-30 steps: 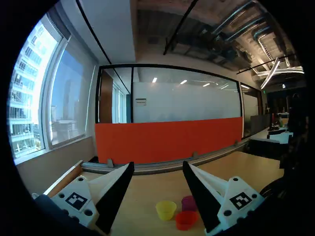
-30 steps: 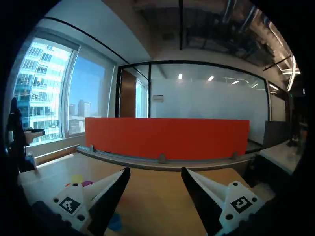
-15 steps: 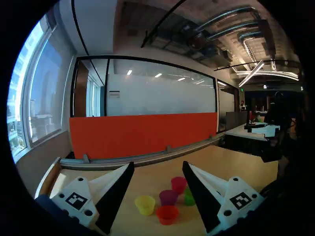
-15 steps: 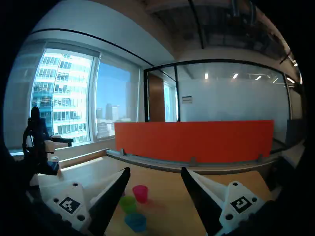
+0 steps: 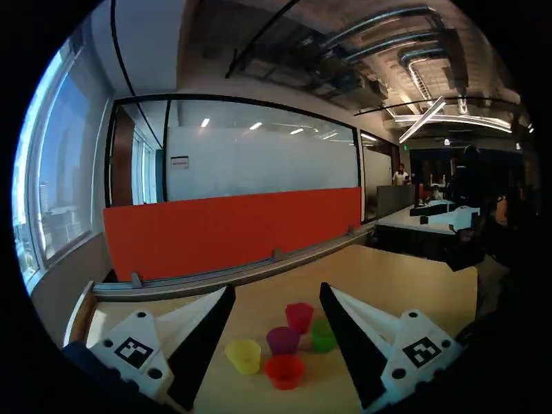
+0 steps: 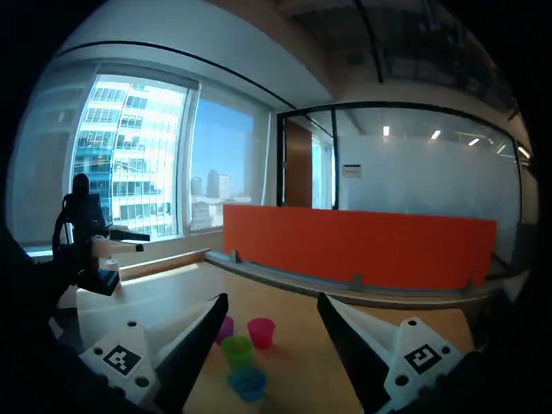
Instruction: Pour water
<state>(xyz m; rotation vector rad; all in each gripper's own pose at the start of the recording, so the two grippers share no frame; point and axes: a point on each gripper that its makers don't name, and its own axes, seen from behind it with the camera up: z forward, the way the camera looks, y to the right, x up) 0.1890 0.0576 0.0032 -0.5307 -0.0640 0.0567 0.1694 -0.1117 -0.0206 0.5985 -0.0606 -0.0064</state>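
Observation:
Several small coloured cups stand in a cluster on the wooden table (image 5: pixel 393 276). In the left gripper view I see a yellow cup (image 5: pixel 244 355), a purple cup (image 5: pixel 283 339), a red cup (image 5: pixel 284 371), a pink cup (image 5: pixel 299 316) and a green cup (image 5: pixel 322 334). They lie low between the fingers of my left gripper (image 5: pixel 277 286), which is open and empty above the table. In the right gripper view my right gripper (image 6: pixel 272 297) is also open and empty. A pink cup (image 6: pixel 261 332), a green cup (image 6: pixel 237 350), a blue cup (image 6: pixel 246 383) and a purple cup (image 6: pixel 224 329) sit below it. The left gripper (image 6: pixel 93 248) shows farther off at the left.
An orange divider panel (image 5: pixel 234 231) with a metal rail runs along the table's far edge. Tall windows (image 6: pixel 131 165) line one side. Other desks (image 5: pixel 441 217) and people stand far off to the right, beyond the table's corner.
The left gripper view has swung right and the right gripper view left. The cups now sit more centred between the fingers in both. Both grippers stay open.

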